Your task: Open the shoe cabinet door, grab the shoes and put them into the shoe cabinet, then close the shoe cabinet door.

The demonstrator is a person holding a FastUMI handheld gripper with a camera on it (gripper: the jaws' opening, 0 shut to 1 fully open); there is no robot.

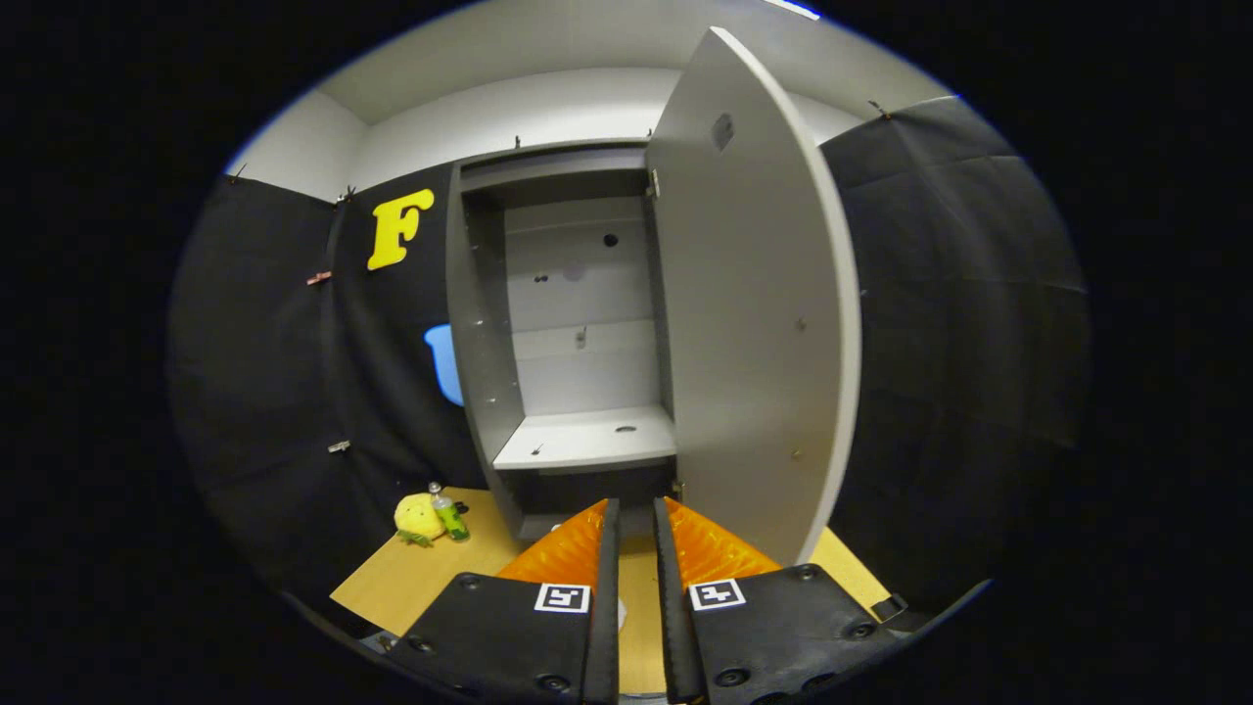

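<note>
Shoes, the things to be stowed, cannot be made out from here; the tall grey shoe cabinet [578,313] stands beyond the fingers at the far end of the pale wooden tabletop [431,578], and its flat grey door [754,313] is swung wide open on the right side, edge towards the camera. Inside, one pale grey shelf [587,439] sits bare, with a dark gap below it.

The hand-held gripper [634,529] points at the foot of the cabinet with its fingers nearly together, a narrow slit between them and nothing held.

Judged from this, the opening step looks done and the shoes have yet to be fetched. The main risk is the open door: it hangs just beside the fingers on the right, so a turn or swing that way could knock it, pushing it shut or rocking the cabinet. Fingers this close together would also need spreading before any shoe could be taken, or they would only shove it along.

A small yellow plush toy [418,517] and a little green bottle [449,513] lie touching each other on the tabletop, left of the cabinet's foot; a sweep to that side might topple the bottle.
</note>
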